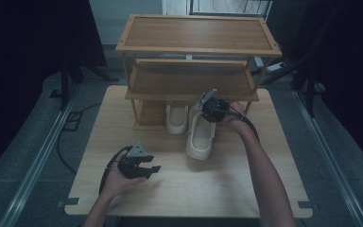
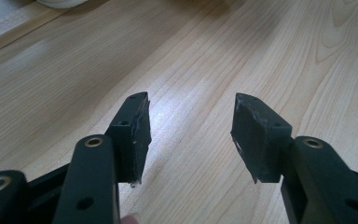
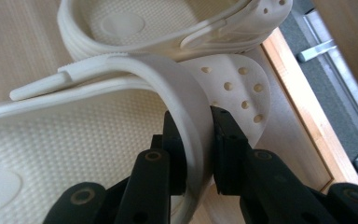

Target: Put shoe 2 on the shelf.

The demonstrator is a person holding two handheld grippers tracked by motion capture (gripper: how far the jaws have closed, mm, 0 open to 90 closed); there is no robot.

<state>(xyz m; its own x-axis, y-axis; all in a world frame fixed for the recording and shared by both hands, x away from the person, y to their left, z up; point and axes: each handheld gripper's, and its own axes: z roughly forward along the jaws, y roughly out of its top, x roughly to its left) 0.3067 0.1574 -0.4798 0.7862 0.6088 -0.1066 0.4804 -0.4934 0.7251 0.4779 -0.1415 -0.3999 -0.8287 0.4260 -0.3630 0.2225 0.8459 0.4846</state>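
Two cream clog shoes stand at the foot of a wooden shelf rack (image 1: 196,47). One clog (image 1: 176,118) sits under the lowest shelf. The other clog (image 1: 201,137) lies on the table in front of it, toe toward the rack. My right gripper (image 1: 209,109) is shut on this clog's upper edge; in the right gripper view the pads (image 3: 226,140) pinch the cream wall of the clog (image 3: 186,102) from both sides, with the other clog (image 3: 168,23) behind. My left gripper (image 1: 144,168) rests low over the table near the front left, open, with bare wood between its fingers (image 2: 135,130).
The rack stands at the back of the light wooden table (image 1: 189,184) and has two shelves above the shoe level. Dark curtains hang at both sides, and a cable trails on the floor (image 1: 71,142) to the left.
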